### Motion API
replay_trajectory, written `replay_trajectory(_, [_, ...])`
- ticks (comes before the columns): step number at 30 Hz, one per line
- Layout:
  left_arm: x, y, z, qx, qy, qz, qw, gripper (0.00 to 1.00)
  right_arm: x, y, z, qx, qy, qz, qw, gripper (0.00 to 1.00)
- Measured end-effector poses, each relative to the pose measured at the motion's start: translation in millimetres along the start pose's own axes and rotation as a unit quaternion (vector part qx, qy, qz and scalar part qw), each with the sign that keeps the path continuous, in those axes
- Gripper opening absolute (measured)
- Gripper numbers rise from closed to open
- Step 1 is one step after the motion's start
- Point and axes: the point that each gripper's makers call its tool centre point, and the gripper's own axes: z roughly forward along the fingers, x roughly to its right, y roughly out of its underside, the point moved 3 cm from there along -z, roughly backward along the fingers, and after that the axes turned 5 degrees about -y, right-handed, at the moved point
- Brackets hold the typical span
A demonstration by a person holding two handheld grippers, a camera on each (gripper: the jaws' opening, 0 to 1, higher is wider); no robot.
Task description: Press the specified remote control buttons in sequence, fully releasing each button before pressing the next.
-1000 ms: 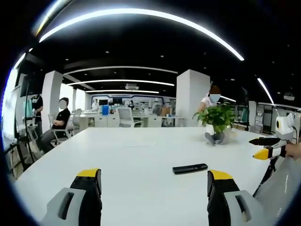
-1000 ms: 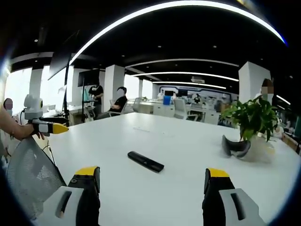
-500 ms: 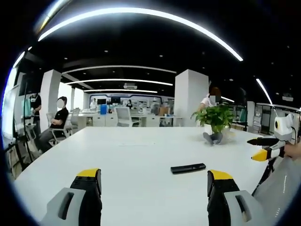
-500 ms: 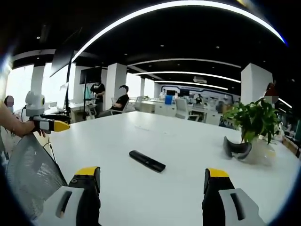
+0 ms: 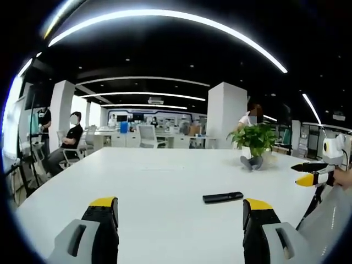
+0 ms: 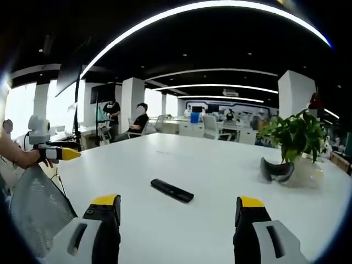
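Observation:
A slim black remote control (image 5: 222,196) lies flat on the white table (image 5: 159,181), ahead and a little right of my left gripper (image 5: 180,206), which is open and holds nothing. The right gripper (image 5: 308,173) comes in at the right edge of the left gripper view, its yellow-tipped jaws apart. In the right gripper view the remote control (image 6: 172,190) lies just ahead, between the wide-open jaws of my right gripper (image 6: 179,205). The left gripper (image 6: 55,153) shows at the left edge there, held by a hand above a mesh chair back.
A potted green plant (image 5: 254,144) stands at the far right of the table, with a dark curved object (image 6: 276,170) at its base. A grey mesh chair back (image 6: 36,206) is at the near left. People sit and stand in the office behind, beyond the white table (image 6: 209,165).
Both views have only shifted slightly with the hands. The remote control and the plant stay where they were, and both grippers remain open.

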Motion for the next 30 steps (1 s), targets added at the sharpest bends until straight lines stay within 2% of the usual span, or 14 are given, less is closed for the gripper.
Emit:
replay_trajectory(4, [4.2,-2.0,-0.6,0.006,0.011,0.011,0.9999,0.99,1.5,-2.7,-2.3,0.011,0.01,-0.002,0.9999,0.86])
replay_trajectory(6, [4.8,-11.0,-2.8,0.033,0.015,0.006,0.9993,0.99,1.3,-5.3,-2.6,0.018,0.01,-0.005,0.9998,0.86])
replay_trajectory(9, [3.9,-13.3,-4.8,0.04,0.012,-0.003,0.9991,1.0,1.8,-2.0,-1.6,0.006,0.01,-0.015,0.9998,0.88])
replay_trajectory(12, [9.2,-9.1,-3.0,0.023,0.025,-0.002,0.9994,1.0,1.2,-3.8,-2.8,0.011,0.006,-0.02,0.9997,0.88])
replay_trajectory(13, [18.9,-6.5,-2.6,0.009,0.058,-0.016,0.9981,1.0,2.9,-4.8,-3.1,0.012,0.009,-0.028,0.9995,0.88])
replay_trajectory(15, [34.4,-6.9,-4.9,-0.008,0.129,-0.049,0.9904,1.0,8.0,-4.0,-4.6,0.006,0.023,-0.033,0.9992,0.88])
replay_trajectory(17, [40.8,1.8,-4.2,-0.063,0.163,-0.073,0.9818,1.0,12.3,-5.2,-7.4,0.016,0.034,-0.022,0.9991,0.87])
replay_trajectory(18, [43.0,2.5,-1.7,-0.079,0.174,-0.089,0.9776,1.0,15.7,-4.4,-8.1,0.011,0.043,-0.023,0.9988,0.87])
replay_trajectory(19, [46.8,2.5,3.9,-0.102,0.195,-0.099,0.9705,1.0,18.4,-3.3,-8.9,0.006,0.05,-0.026,0.9984,0.86])
replay_trajectory(21, [51.7,-0.8,19.0,-0.122,0.22,-0.091,0.9635,1.0,19.9,-1.3,-9.8,0.002,0.056,-0.021,0.9982,0.84])
replay_trajectory(24, [58.8,-4.3,42.8,-0.128,0.243,-0.063,0.9594,1.0,20.9,-0.3,-10.2,-0.002,0.056,-0.02,0.9982,0.82])
replay_trajectory(26, [64.0,-1.1,61.7,-0.144,0.257,-0.039,0.9547,1.0,20.9,0.5,-10.2,-0.005,0.055,-0.019,0.9983,0.82])
replay_trajectory(27, [68.9,2.2,70.5,-0.156,0.272,-0.025,0.9494,1.0,20.5,1.0,-9.7,-0.006,0.053,-0.017,0.9984,0.81])
replay_trajectory(30, [75.6,8.1,89.8,-0.175,0.286,-0.011,0.9422,1.0,19.3,3.9,-8.4,-0.013,0.043,-0.006,0.999,0.81])
